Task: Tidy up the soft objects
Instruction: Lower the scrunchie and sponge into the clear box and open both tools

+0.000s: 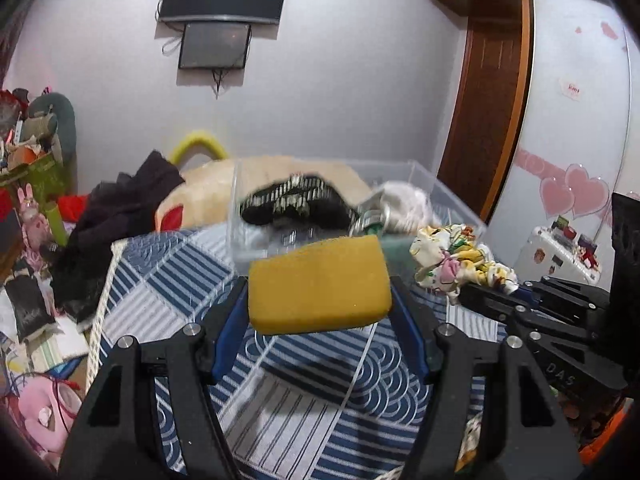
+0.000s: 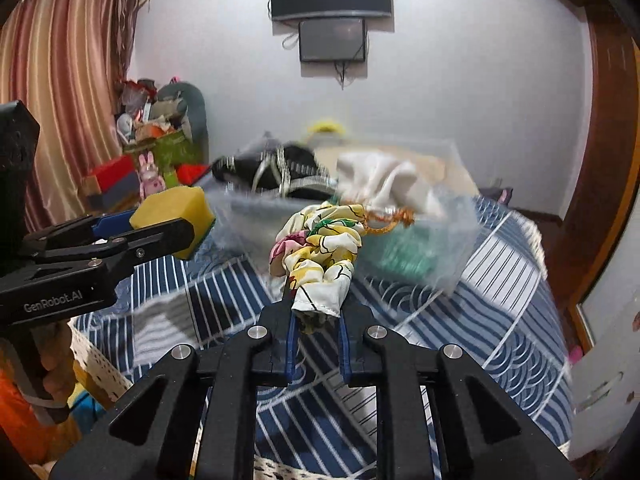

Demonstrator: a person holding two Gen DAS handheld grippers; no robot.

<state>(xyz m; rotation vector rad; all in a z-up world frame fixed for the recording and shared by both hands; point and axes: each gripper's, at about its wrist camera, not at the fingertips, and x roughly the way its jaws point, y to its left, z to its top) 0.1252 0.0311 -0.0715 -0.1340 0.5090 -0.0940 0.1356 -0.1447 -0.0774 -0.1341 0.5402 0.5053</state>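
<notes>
My left gripper [image 1: 320,292] is shut on a yellow sponge [image 1: 319,285] and holds it above the blue striped bedspread [image 1: 168,280], just before the clear plastic bin [image 1: 460,204]. The sponge also shows in the right wrist view [image 2: 172,210], with the left gripper [image 2: 176,236] at the left. My right gripper [image 2: 316,312] is shut on a floral cloth [image 2: 320,248] and holds it in front of the bin [image 2: 448,248]. The cloth also shows in the left wrist view [image 1: 460,260]. The bin holds a black patterned item [image 1: 296,200], a white cloth [image 2: 380,180] and something green [image 2: 404,256].
A dark garment [image 1: 116,216] and a beige plush [image 1: 208,192] lie on the bed behind the bin. Toys and boxes [image 1: 32,168] crowd the left side. A wardrobe with a brown frame [image 1: 492,100] stands at the right. Screens [image 2: 332,4] hang on the far wall.
</notes>
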